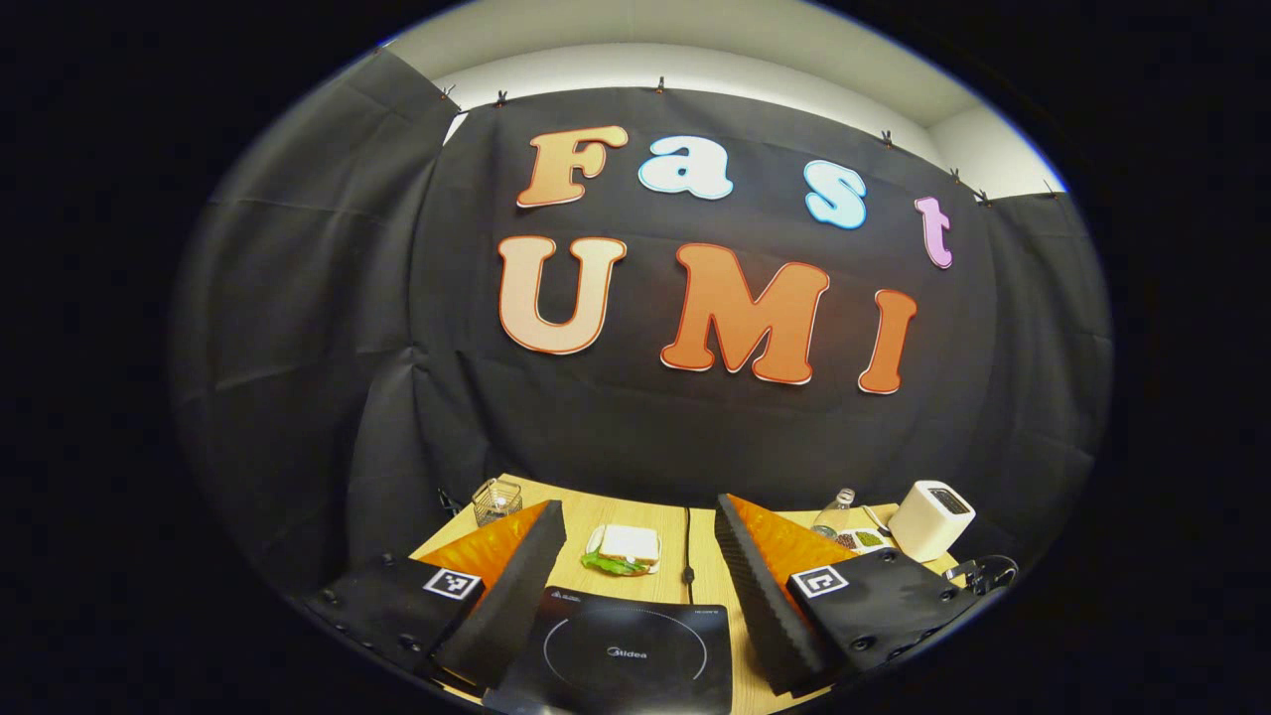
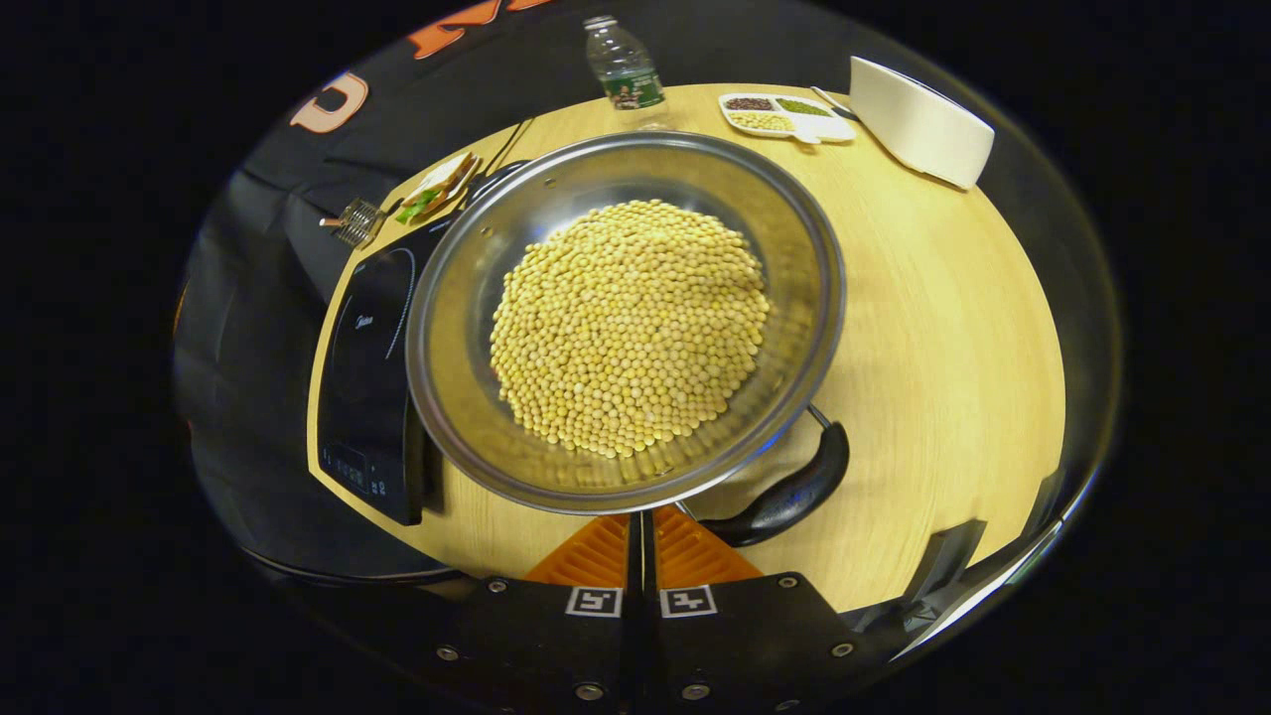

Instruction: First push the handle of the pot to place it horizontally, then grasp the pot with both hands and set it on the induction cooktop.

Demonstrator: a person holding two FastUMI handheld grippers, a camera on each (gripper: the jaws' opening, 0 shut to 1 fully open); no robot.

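In the left gripper view, your left gripper (image 1: 635, 556) hangs wide open above the induction cooktop (image 1: 621, 655), holding nothing. In the right gripper view, your right gripper (image 2: 641, 541) is closed and empty, just beside the pot (image 2: 626, 318) handle (image 2: 789, 492); the pot sits beside the cooktop. You appear to be in the pushing step: nudge that handle sideways until horizontal.

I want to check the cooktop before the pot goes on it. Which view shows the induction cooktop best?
The left gripper view: the induction cooktop lies flat-on between the open fingers of the left gripper, with its ring visible. In the right gripper view it sits at the left, partly hidden by the pot.
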